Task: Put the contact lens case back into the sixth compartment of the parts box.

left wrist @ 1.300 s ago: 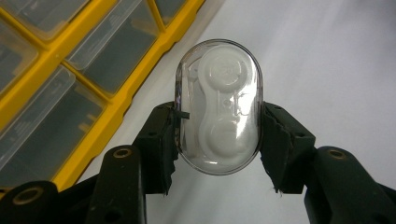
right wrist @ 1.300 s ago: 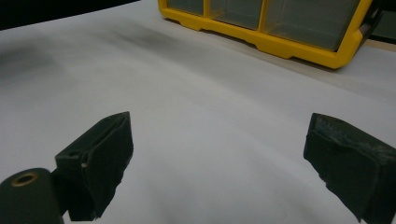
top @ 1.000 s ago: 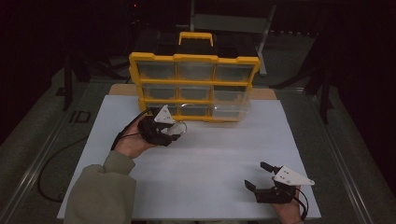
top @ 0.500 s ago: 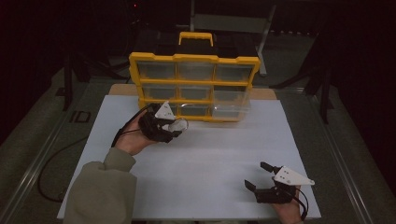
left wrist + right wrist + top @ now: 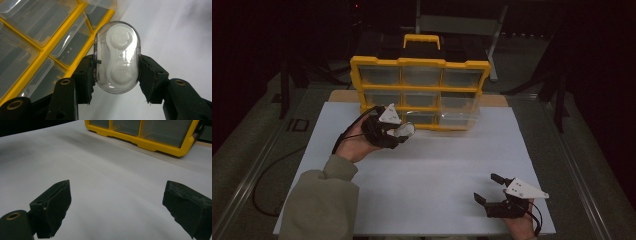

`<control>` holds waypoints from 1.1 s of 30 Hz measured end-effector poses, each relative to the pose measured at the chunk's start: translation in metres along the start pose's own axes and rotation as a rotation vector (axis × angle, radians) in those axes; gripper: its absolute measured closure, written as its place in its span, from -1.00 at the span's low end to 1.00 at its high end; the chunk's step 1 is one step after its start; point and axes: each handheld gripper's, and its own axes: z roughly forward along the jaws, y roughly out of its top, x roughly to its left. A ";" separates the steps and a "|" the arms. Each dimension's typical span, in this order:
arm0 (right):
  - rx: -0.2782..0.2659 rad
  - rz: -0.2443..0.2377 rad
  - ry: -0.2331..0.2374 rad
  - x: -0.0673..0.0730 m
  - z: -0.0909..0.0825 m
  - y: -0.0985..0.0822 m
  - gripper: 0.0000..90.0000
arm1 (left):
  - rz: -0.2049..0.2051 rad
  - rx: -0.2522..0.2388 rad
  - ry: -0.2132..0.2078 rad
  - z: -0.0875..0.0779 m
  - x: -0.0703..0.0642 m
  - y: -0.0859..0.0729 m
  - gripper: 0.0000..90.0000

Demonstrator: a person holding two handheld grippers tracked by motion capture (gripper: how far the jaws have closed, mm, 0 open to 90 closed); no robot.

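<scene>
From my console the room is dim, nearly black toward twelve o'clock. A white tabletop [image 5: 427, 175] takes the centre, resting on a grey-green floor [image 5: 257, 150]. A dark metal stand [image 5: 292, 85] rises at ten o'clock, another [image 5: 557, 90] at two. A grey frame [image 5: 462, 22] sits at twelve o'clock.

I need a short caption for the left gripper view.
Left gripper clamps a clear oval case beside the yellow drawer organizer.
</scene>
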 end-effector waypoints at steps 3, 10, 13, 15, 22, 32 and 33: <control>0.000 0.000 -0.001 0.000 0.000 0.000 -0.82 | 0.004 -0.004 0.000 -0.001 0.000 0.003 0.10; -0.001 0.000 0.000 0.000 0.000 0.000 -0.82 | 0.017 -0.004 -0.001 -0.002 0.001 0.010 0.10; 0.000 0.000 0.001 0.000 0.000 0.000 -0.82 | 0.020 -0.004 -0.004 -0.001 0.002 0.013 0.10; -0.001 0.001 0.001 0.000 0.000 0.000 -0.82 | 0.022 -0.005 -0.005 -0.001 0.002 0.015 0.10; -0.001 0.001 0.001 0.000 0.000 0.000 -0.82 | 0.035 -0.007 -0.006 0.000 0.002 0.023 0.10; 0.000 0.001 0.000 0.000 0.000 0.000 -0.82 | 0.045 0.003 -0.010 0.003 0.007 0.035 0.10; -0.001 0.001 0.001 0.000 0.000 0.000 -0.82 | 0.046 0.004 -0.009 0.003 0.008 0.036 0.10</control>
